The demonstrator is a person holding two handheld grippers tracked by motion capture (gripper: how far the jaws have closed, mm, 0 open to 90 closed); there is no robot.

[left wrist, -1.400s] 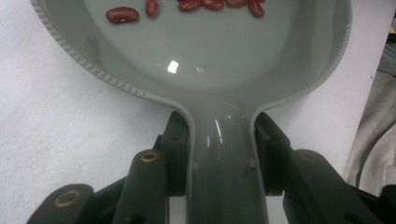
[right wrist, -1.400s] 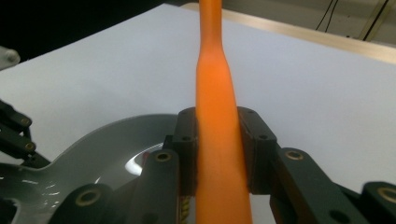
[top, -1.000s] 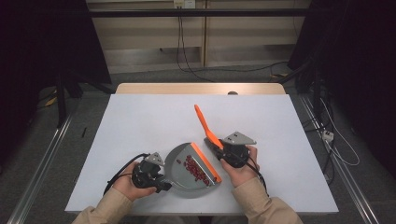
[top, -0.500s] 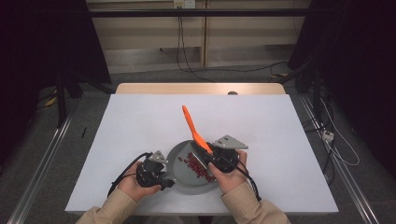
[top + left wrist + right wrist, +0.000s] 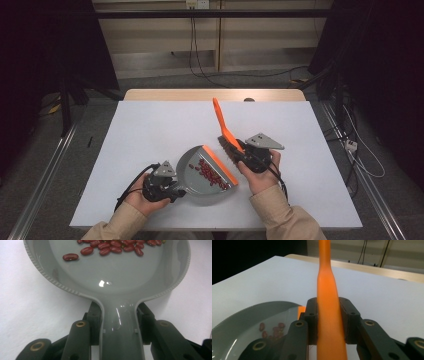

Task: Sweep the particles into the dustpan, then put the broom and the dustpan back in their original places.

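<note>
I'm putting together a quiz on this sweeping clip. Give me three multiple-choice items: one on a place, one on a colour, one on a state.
1. Where do the red beans lie?
A. inside the grey dustpan
B. scattered on the white table
C. on the floor

2. What colour is the brush handle?
A. blue
B. orange
C. black

3. How does the left claw stand?
A. wide open above the table
B. shut on the dustpan's handle
C. shut on the brush

Answers:
1 A, the beans sit in a band inside the pan near its orange lip.
2 B, the handle is orange in the high view and in the right gripper view, where the right claw clamps it.
3 B, the left gripper view shows both pads pressed against the grey handle.
</note>
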